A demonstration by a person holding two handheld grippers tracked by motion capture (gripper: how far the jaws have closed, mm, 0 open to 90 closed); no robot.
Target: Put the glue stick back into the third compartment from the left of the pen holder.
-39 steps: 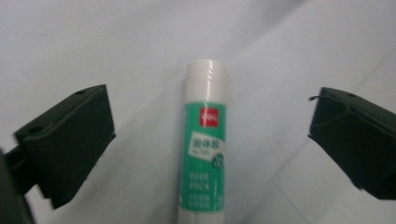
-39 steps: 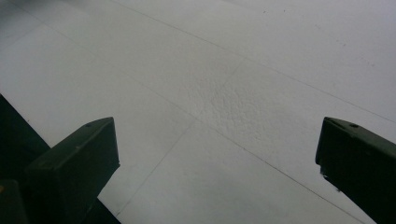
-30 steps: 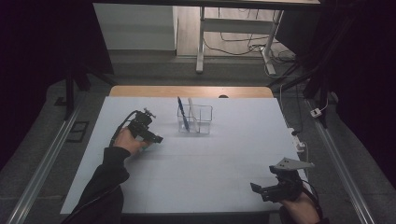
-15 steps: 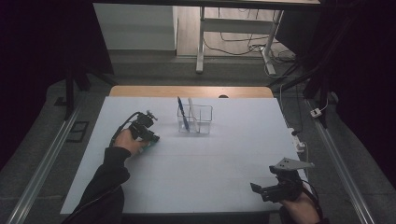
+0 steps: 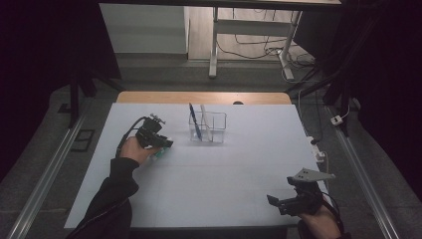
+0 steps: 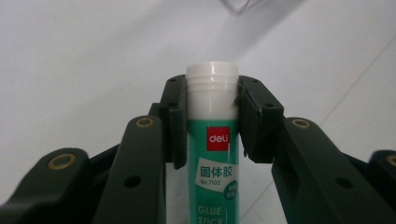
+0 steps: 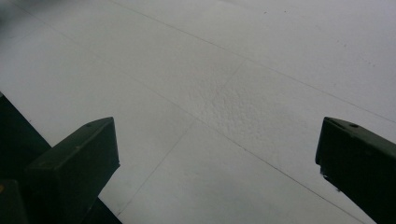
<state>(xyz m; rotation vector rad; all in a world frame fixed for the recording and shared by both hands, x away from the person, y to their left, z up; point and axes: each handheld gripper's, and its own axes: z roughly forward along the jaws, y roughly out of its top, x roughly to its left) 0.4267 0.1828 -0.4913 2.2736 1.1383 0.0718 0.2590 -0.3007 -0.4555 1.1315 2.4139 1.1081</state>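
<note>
A green glue stick with a white cap stands between the pads of my left gripper, which is shut on it just below the cap; its jaws have just been closing around it. From above, my left gripper sits at the table's left, with a bit of the green glue stick under its tips. My right gripper rests near the front right edge. Its jaws stand wide open over bare white table.
A clear plastic holder stands mid-table toward the back, just right of my left gripper, with a blue pen and a pale stick leaning in it. The white table top ends at a wooden strip behind.
The left gripper's jaws have closed on the glue stick, with the hand barely shifting. The right gripper has stayed where it was.
</note>
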